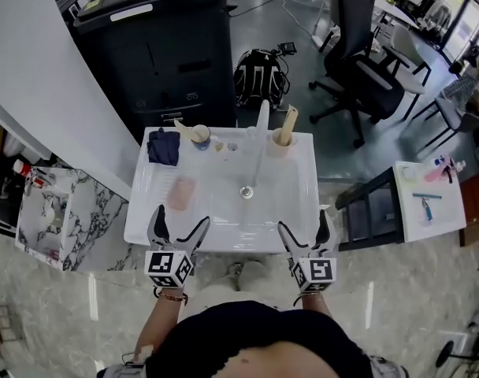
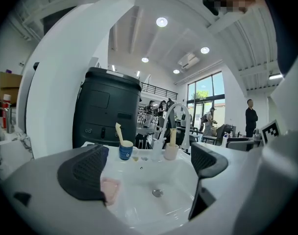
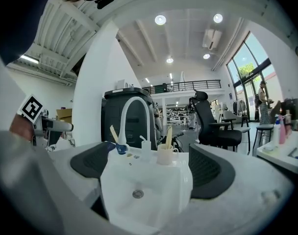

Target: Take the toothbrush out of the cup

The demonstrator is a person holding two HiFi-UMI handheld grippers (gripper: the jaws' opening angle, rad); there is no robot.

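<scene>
Two cups stand on the back ledge of the white sink (image 1: 298,211). A blue cup (image 1: 200,138) (image 2: 125,152) (image 3: 121,149) holds a cream toothbrush (image 1: 184,126) (image 2: 119,132). To its right, past the white faucet (image 1: 261,120), a beige cup (image 1: 280,142) (image 2: 170,152) (image 3: 165,155) holds a wooden toothbrush (image 1: 289,120) (image 3: 168,137). My left gripper (image 1: 176,235) (image 2: 144,173) hovers at the sink's front left edge, open and holding nothing. At the front right edge my right gripper (image 1: 305,239) (image 3: 151,173) is open too. Both are far from the cups.
A dark blue cloth (image 1: 164,146) lies at the back left and a pink soap (image 1: 180,193) on the left side of the sink. A black cabinet (image 1: 161,46) stands behind the sink. An office chair (image 1: 362,61), a backpack (image 1: 259,73) and a side table (image 1: 428,199) are around.
</scene>
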